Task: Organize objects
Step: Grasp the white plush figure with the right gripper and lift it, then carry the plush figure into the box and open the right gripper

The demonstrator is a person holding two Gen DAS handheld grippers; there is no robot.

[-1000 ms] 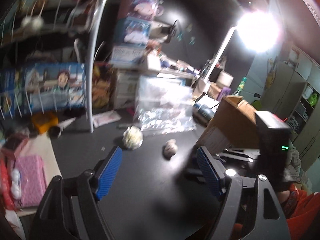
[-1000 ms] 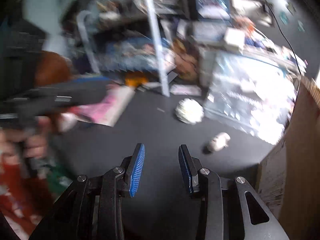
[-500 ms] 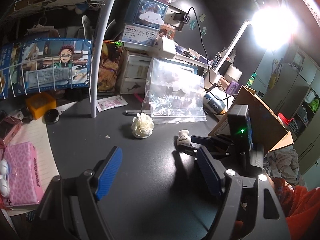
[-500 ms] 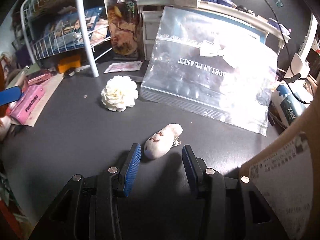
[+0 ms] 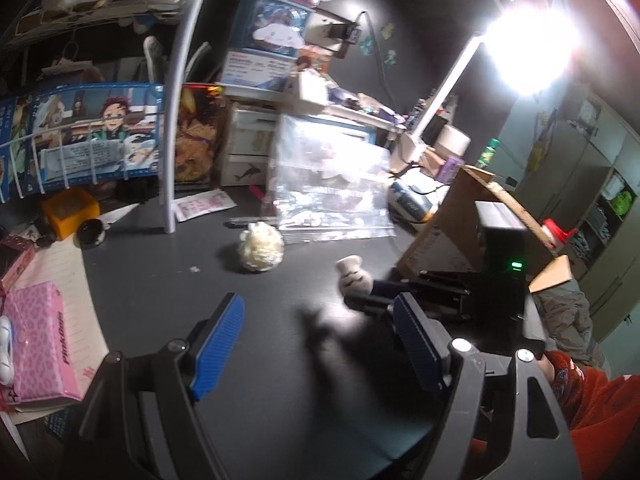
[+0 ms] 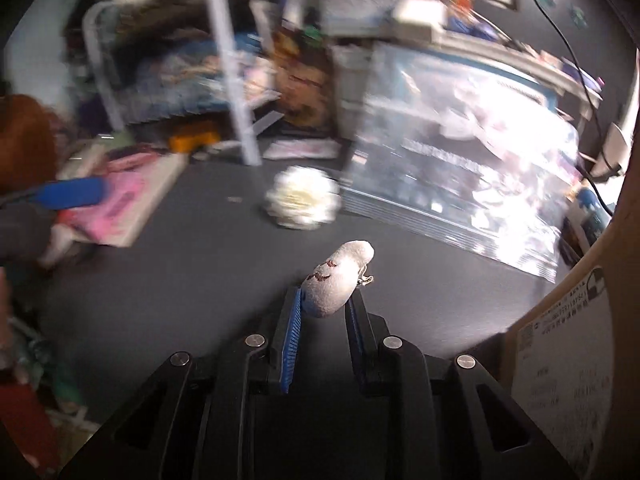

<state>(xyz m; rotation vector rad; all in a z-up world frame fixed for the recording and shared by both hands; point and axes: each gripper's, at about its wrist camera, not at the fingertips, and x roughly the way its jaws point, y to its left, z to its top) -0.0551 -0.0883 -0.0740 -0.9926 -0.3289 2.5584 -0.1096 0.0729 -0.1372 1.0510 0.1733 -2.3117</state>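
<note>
Cluttered shelves and boxes ring a dark grey table lit by a glaring desk lamp. Near its right side, the right tongs are clamped on a small pale grey plush figure with stitched eyes, its long axis running forward and away between the blue pads. The left tongs stand apart with nothing between them. Beyond, a white fabric flower lies to the far left of the plush, just beside a clear plastic zip bag; the left tongs look nearer to it.
</note>
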